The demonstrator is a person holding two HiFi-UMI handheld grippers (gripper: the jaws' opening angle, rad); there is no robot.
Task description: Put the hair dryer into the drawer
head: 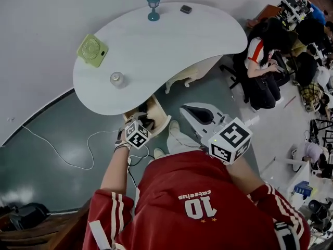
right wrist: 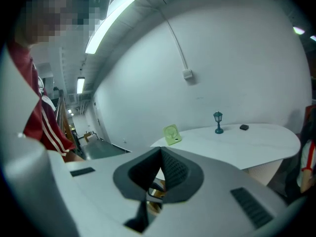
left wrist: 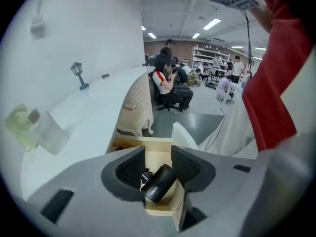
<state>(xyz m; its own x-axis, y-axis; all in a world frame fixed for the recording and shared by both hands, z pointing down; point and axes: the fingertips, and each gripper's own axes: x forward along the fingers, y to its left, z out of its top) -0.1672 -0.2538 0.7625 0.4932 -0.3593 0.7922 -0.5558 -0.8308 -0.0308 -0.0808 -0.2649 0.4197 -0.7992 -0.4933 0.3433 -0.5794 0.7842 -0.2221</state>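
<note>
Hair dryer (left wrist: pixel 157 184) in drawer (left wrist: pixel 158 210) looks light, slick, rigid; grip mid-barrel. Left gripper (left wrist: pixel 158 151) jaws half-open, empty; right gripper (right wrist: pixel 160 152) jaws closed.

left tool (left wrist: pixel 158 158) is pointing steeply down, its jaws standing apart and empty; right tool (right wrist: pixel 159 152) is hovering nearly level, jaws closed together.

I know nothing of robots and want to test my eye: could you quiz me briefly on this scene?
1. True or false: the hair dryer lies inside the open drawer.
2. Which stands on the white table? A) teal lamp B) red mug C) book
3. Fill in: the fingers of the right gripper are ____.
Key: 1 true; 2 A; 3 together.
</note>
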